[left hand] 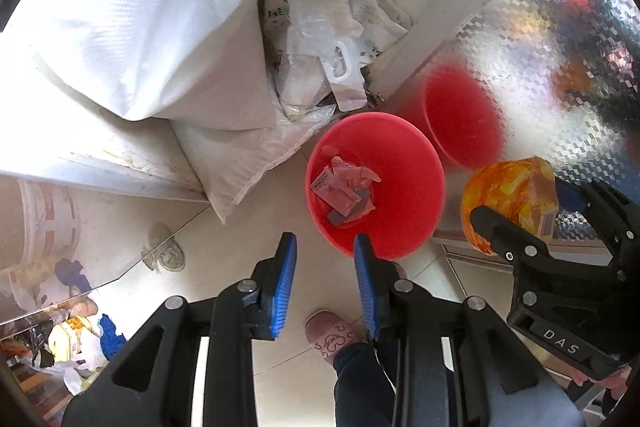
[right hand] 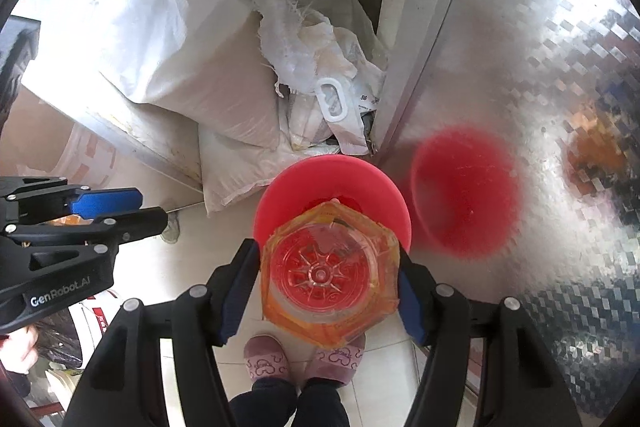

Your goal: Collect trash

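Observation:
A red bucket [left hand: 400, 163] stands on the tiled floor with several scraps of trash [left hand: 344, 191] in its bottom. My left gripper [left hand: 325, 279] is open and empty, above the floor at the bucket's near rim. My right gripper [right hand: 329, 281] is shut on an orange-labelled clear plastic bottle [right hand: 330, 271], seen bottom-on, held over the bucket [right hand: 280, 195]. In the left wrist view the bottle [left hand: 508, 195] and the right gripper [left hand: 532, 215] sit to the right of the bucket.
White woven sacks [left hand: 132, 27] and crumpled plastic bags [left hand: 332, 27] are piled behind the bucket. A shiny patterned metal door [right hand: 540, 67] on the right reflects the bucket. My slippered feet [right hand: 266, 355] stand below. Clutter [left hand: 68, 339] lies at lower left.

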A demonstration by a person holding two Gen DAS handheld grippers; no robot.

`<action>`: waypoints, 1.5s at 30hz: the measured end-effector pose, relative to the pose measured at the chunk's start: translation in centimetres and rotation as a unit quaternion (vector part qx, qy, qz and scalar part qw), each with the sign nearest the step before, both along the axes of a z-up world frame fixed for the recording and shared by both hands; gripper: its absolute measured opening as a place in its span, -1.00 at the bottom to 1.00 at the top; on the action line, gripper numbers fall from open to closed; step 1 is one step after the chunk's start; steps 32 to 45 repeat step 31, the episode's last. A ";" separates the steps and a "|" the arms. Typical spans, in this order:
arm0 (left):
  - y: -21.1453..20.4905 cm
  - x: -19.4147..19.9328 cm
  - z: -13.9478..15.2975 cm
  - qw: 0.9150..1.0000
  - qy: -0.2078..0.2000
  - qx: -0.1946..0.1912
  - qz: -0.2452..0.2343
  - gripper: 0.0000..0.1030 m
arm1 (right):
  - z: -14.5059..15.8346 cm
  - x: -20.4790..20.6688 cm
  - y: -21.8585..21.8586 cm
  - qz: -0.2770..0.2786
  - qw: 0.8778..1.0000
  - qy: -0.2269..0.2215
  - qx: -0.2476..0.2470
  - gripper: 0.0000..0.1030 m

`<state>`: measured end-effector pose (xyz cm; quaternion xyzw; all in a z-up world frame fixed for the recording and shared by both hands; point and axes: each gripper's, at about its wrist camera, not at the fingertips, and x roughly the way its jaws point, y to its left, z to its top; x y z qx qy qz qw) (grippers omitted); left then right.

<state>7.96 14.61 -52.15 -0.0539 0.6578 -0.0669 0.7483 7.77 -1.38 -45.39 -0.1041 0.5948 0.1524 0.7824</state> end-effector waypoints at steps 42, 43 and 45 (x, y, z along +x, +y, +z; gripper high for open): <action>0.8 -5.8 25.3 0.996 -0.076 0.016 0.031 -0.30 | 23.6 -5.3 0.9 -0.028 0.998 -0.055 0.007 0.43; 0.8 -5.8 25.3 0.996 -0.076 0.016 0.031 -0.30 | 23.6 -5.3 0.9 -0.028 0.998 -0.055 0.007 0.43; 0.8 -5.8 25.3 0.996 -0.076 0.016 0.031 -0.30 | 23.6 -5.3 0.9 -0.028 0.998 -0.055 0.007 0.43</action>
